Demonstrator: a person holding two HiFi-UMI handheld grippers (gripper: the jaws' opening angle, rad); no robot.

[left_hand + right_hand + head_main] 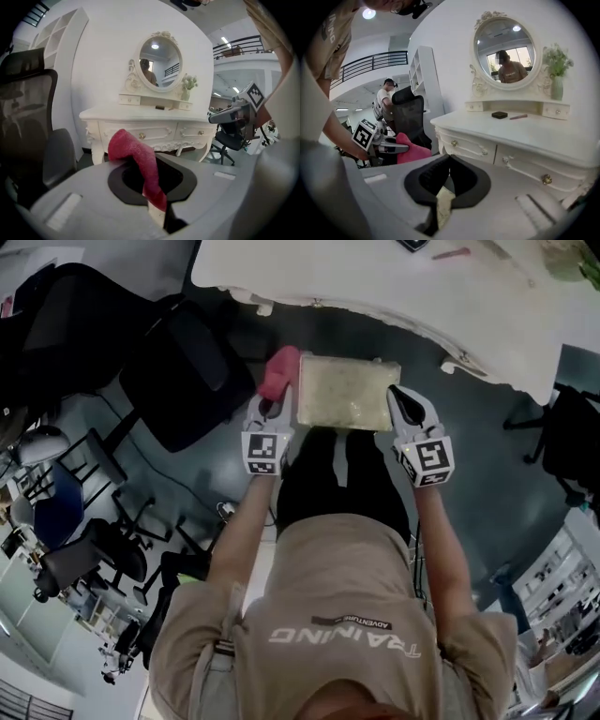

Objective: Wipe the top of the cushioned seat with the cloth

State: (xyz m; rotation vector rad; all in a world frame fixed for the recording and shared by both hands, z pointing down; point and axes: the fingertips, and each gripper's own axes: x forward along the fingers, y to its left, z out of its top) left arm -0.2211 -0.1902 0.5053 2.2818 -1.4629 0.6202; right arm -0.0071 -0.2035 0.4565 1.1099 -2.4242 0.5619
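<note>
Upper centre, below the desk (375, 282): cushioned seat (348, 392), wipe not started.
My left gripper (269, 411) fingers pinch the cloth (278, 371) beside its left edge; right gripper (406, 404) fingers pressed together, empty. Cushion drag could tug the cloth free.

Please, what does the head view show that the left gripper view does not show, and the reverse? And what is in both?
Only the head view: the whole pale top of the cushioned seat, lying between the two grippers, and the person's shirt.
Only the left gripper view: the oval mirror above the drawers, and the left claw closed on the cloth.
Both: the pink cloth in the left gripper, the right gripper, the white dressing table and a black office chair.
</note>
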